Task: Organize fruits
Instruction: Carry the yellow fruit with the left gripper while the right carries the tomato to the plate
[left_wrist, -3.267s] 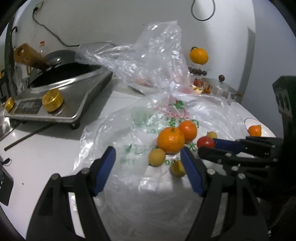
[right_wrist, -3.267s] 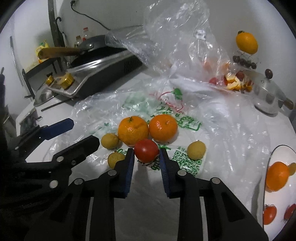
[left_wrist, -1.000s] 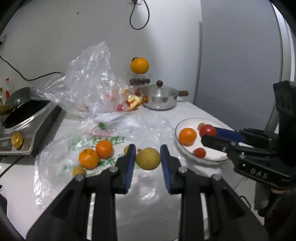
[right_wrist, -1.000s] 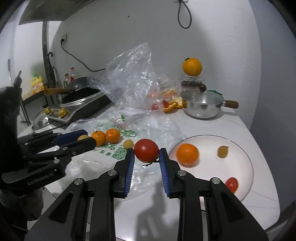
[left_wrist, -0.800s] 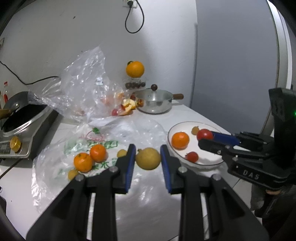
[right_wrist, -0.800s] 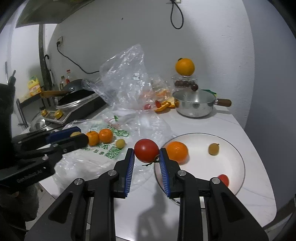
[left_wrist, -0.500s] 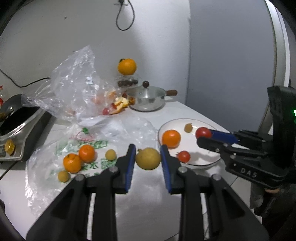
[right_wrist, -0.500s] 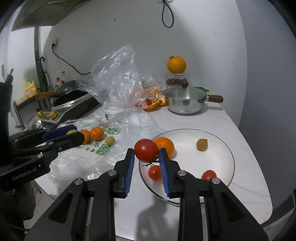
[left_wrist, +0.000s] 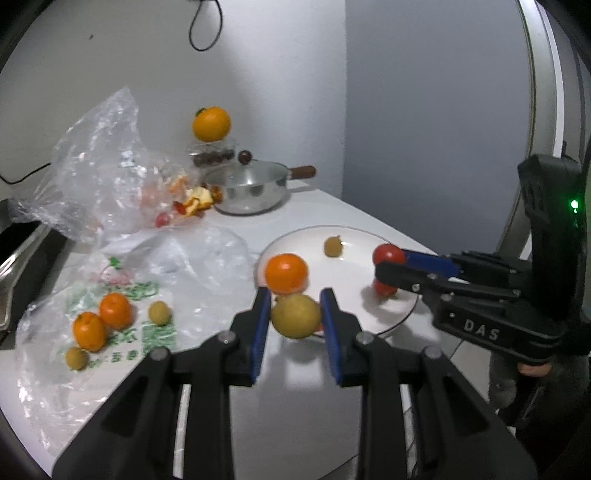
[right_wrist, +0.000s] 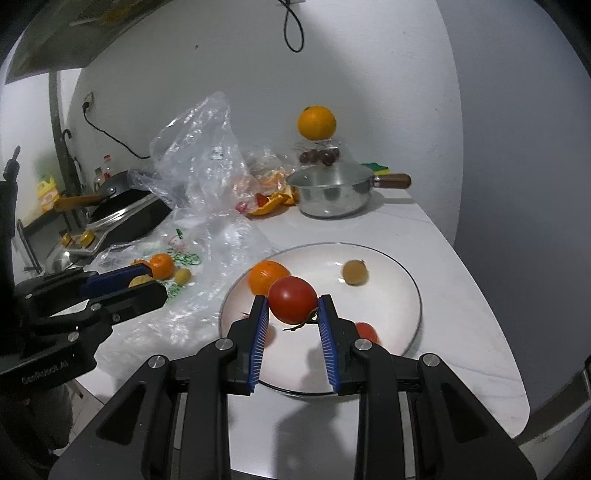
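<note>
My left gripper (left_wrist: 294, 314) is shut on a yellow-green round fruit (left_wrist: 295, 315), held in the air over the near-left rim of the white plate (left_wrist: 354, 236). My right gripper (right_wrist: 291, 301) is shut on a red tomato (right_wrist: 292, 300) with a stem, above the plate (right_wrist: 388, 295). On the plate lie an orange (right_wrist: 266, 280), a small brownish fruit (right_wrist: 354, 272) and small red tomatoes (right_wrist: 365, 332). Two oranges (left_wrist: 101, 319) and small yellow fruits (left_wrist: 159, 312) stay on the flat plastic bag (left_wrist: 122, 295) to the left.
A steel saucepan (right_wrist: 332, 195) with a wooden handle stands at the back, an orange (right_wrist: 317, 123) on a jar behind it. A crumpled clear bag (right_wrist: 199, 162) with peels sits beside it. A cooker with a wok (right_wrist: 122, 214) is far left. The table's edge runs close to the plate.
Both grippers carried their fruit rightward from the bag side to over the plate, which now lies closer and more central in both views. Both grips are unchanged.
</note>
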